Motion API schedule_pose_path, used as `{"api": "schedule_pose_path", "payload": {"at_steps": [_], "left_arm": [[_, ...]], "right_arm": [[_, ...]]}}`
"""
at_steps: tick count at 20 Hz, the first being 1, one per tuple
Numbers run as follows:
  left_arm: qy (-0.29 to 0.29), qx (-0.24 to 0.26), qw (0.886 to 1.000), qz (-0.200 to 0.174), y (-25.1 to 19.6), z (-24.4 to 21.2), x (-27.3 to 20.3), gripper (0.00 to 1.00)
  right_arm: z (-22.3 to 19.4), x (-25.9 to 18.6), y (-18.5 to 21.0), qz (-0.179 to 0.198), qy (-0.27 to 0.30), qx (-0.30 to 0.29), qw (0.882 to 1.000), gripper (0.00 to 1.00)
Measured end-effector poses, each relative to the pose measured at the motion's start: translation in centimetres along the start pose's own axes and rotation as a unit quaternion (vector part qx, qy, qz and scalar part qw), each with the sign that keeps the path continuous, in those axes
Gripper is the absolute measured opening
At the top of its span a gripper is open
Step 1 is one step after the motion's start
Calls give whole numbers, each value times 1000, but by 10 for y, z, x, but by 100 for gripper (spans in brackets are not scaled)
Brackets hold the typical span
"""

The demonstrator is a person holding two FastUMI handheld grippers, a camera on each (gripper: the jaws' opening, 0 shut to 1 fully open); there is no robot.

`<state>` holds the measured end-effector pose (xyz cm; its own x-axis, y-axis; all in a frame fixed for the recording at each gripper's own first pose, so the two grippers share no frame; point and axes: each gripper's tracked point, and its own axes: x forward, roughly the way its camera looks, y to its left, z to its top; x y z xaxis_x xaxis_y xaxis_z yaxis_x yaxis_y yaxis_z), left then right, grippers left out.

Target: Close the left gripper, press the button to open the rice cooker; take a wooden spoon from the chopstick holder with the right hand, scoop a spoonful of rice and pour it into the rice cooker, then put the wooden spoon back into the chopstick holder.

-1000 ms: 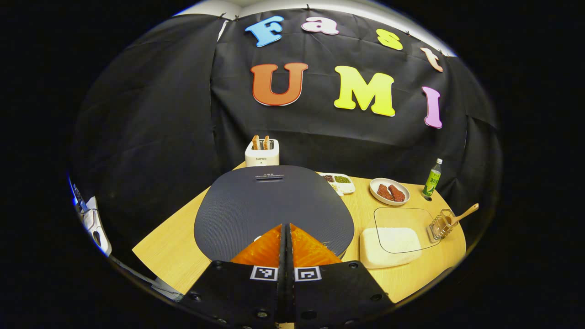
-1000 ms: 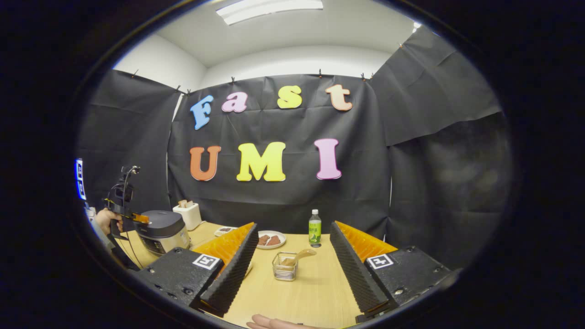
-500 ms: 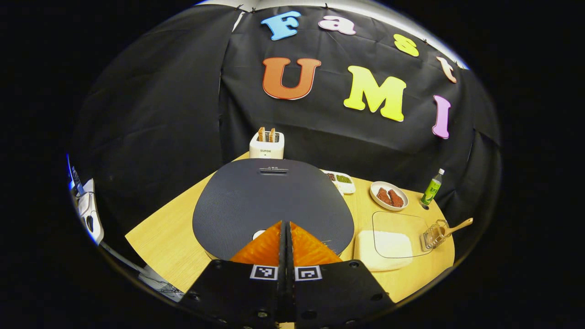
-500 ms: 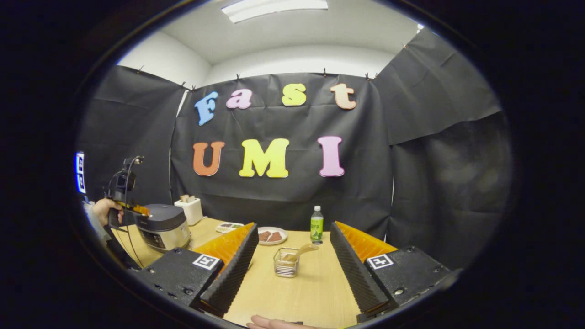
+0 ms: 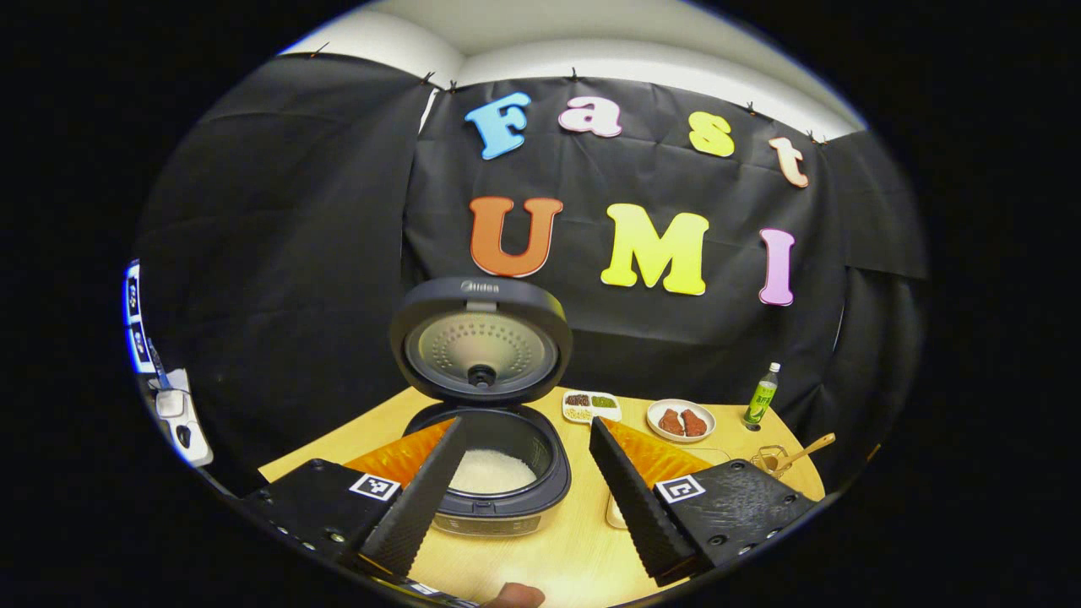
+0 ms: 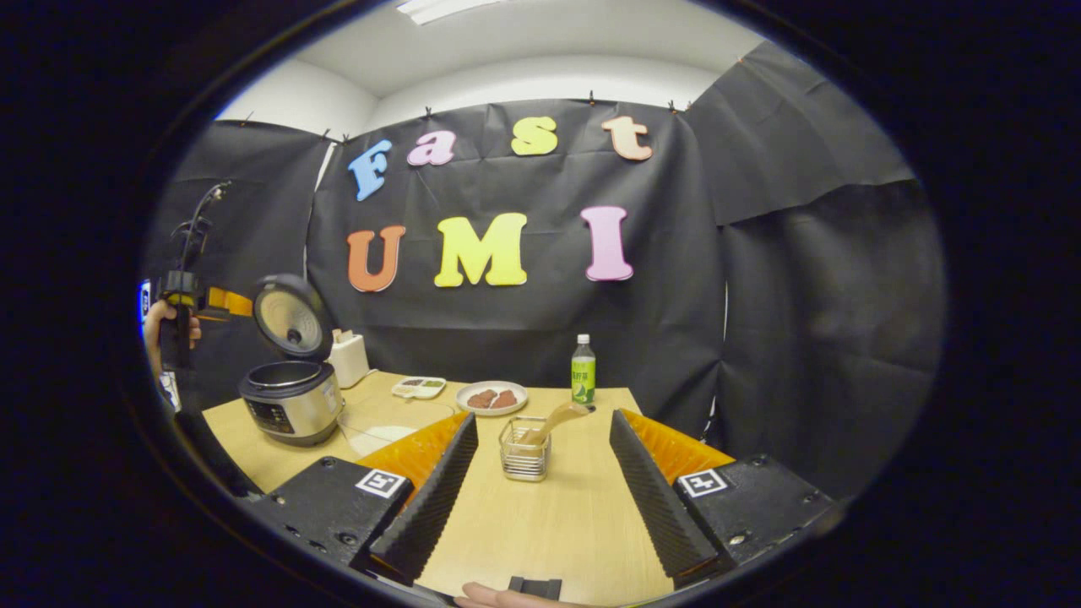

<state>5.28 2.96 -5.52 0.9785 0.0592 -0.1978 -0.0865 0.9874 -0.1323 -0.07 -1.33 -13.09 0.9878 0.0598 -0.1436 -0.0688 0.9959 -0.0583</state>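
**A:** Since a second ago, the dark round rice cooker lid (image 5: pixel 481 346) has been sprung upright, and the left gripper (image 5: pixel 525 481) has been drawn back and spread wide, nothing held. White rice is seen in the inner pot (image 5: pixel 492 469), lower centre of the left gripper view.

**B:** Button step judged done, then. Right side?

**A:** Right gripper (image 6: pixel 540 481) is held wide open and empty, low centre of the right gripper view. Wire chopstick holder (image 6: pixel 524 459) is framed between its fingers, farther off on the pale wooden table (image 6: pixel 540 540), apart from them. Light wooden spoon (image 6: pixel 557 419) is leaned in it, handle tilted up-right.

**B:** Next move?

**A:** Spoon pickup is judged next: an advance is called for, then a close on the handle above the holder's rim.

**B:** Writing?

**A:** "Midea" can be read on the lid's top edge. Green bottle (image 6: pixel 583 379) label is too small.
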Motion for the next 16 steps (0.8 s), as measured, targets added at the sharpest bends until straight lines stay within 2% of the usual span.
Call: {"api": "schedule_pose_path", "payload": {"at_steps": [6,10,13,16], "left_arm": [[-60,1,998,-38,-12,25,-58,95],[-92,8,995,-47,-11,41,-90,95],[-119,10,989,-83,-21,50,-114,94],[-132,10,987,-95,-21,42,-135,94]], "right_arm": [[-22,27,2,10,3,26,1000,100],[-36,64,-1,-4,-7,41,999,100],[-48,99,1,-14,-11,37,999,100],[-64,137,-4,-34,4,56,998,100]]}}
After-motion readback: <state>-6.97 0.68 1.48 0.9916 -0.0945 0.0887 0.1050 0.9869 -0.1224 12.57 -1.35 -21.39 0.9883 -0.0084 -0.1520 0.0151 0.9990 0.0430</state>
